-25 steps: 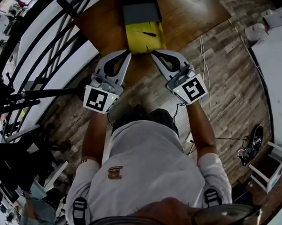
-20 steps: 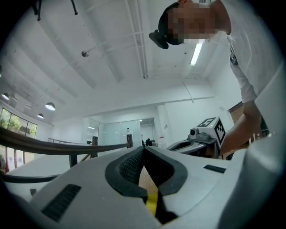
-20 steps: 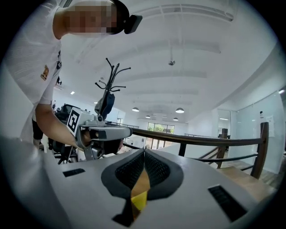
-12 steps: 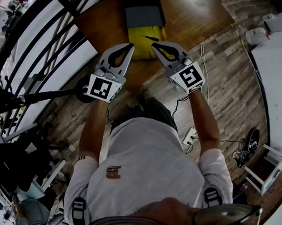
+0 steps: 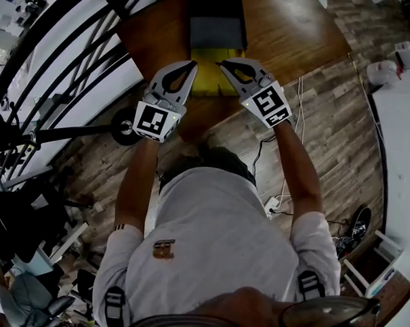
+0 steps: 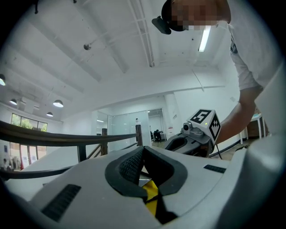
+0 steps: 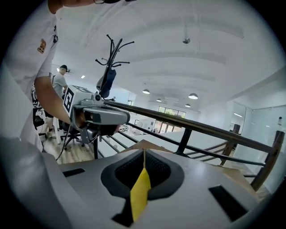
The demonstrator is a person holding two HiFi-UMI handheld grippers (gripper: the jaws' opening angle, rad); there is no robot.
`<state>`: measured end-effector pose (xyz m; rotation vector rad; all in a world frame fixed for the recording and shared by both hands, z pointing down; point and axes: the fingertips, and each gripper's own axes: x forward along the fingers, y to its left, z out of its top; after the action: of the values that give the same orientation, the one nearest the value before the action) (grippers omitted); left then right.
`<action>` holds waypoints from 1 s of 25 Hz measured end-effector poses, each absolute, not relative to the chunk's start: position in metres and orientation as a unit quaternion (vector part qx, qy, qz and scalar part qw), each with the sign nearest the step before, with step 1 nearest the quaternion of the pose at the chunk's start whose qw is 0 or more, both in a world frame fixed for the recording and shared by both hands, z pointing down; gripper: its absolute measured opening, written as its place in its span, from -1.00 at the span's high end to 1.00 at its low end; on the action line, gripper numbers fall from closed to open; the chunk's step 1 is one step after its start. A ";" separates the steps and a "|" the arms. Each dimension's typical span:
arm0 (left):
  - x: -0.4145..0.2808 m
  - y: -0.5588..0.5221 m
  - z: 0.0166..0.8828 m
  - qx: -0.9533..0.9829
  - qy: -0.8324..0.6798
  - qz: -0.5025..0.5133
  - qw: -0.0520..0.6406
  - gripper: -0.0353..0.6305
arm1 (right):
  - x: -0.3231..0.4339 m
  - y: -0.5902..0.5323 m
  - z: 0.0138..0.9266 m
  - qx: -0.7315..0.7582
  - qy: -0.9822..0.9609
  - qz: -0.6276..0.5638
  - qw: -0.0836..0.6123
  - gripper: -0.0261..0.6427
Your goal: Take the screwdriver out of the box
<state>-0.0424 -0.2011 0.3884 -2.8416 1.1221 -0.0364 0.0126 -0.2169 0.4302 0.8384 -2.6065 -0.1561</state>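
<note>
An open box (image 5: 210,77) with a yellow inside and a dark lid (image 5: 218,24) folded back lies on the wooden table (image 5: 285,27). I cannot make out the screwdriver in it now. My left gripper (image 5: 193,63) and right gripper (image 5: 222,61) hang side by side over the box's near end, both shut and empty. In the left gripper view the left gripper (image 6: 143,150) has its tips together, with the yellow box (image 6: 150,192) showing through the gap behind them. The right gripper (image 7: 144,152) is shut too, and the yellow box (image 7: 140,190) shows through its slit.
A black railing (image 5: 60,72) runs along the table's left side, above a white lower level. A black stand's round base (image 5: 125,132) sits on the floor by my left arm. Cables (image 5: 299,102) and a power strip (image 5: 274,203) lie on the floor to the right.
Both grippers have moved forward and down, from short of the table's near edge to over the box's near end. The screwdriver seen earlier in the box no longer shows.
</note>
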 end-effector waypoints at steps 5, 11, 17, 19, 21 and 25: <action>-0.030 -0.220 0.404 -0.922 0.385 -0.026 0.037 0.84 | 0.024 -0.241 0.455 0.270 -0.929 -0.055 0.249 0.82; -0.027 -0.233 0.421 -0.914 0.402 -0.040 0.022 0.84 | 0.023 -0.259 0.485 0.227 -0.920 -0.067 0.314 0.82; -0.028 -0.246 0.433 -0.915 0.400 -0.048 0.012 0.84 | 0.025 -0.276 0.511 0.216 -0.910 -0.047 0.350 0.82; -0.033 -0.248 0.436 -0.915 0.400 -0.048 0.009 0.84 | 0.022 -0.279 0.519 0.211 -0.906 -0.042 0.364 0.82; -0.039 -0.249 0.438 -0.916 0.398 -0.048 0.007 0.84 | 0.017 -0.281 0.527 0.206 -0.903 -0.036 0.375 0.82; -0.046 -0.255 0.442 -0.919 0.392 -0.046 0.012 0.84 | 0.013 -0.286 0.546 0.197 -0.890 -0.024 0.410 0.72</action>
<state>-0.0458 -0.2545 0.4421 -2.8650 1.2234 -0.1428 0.0133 -0.2864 0.5461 0.4954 -2.2427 -0.0610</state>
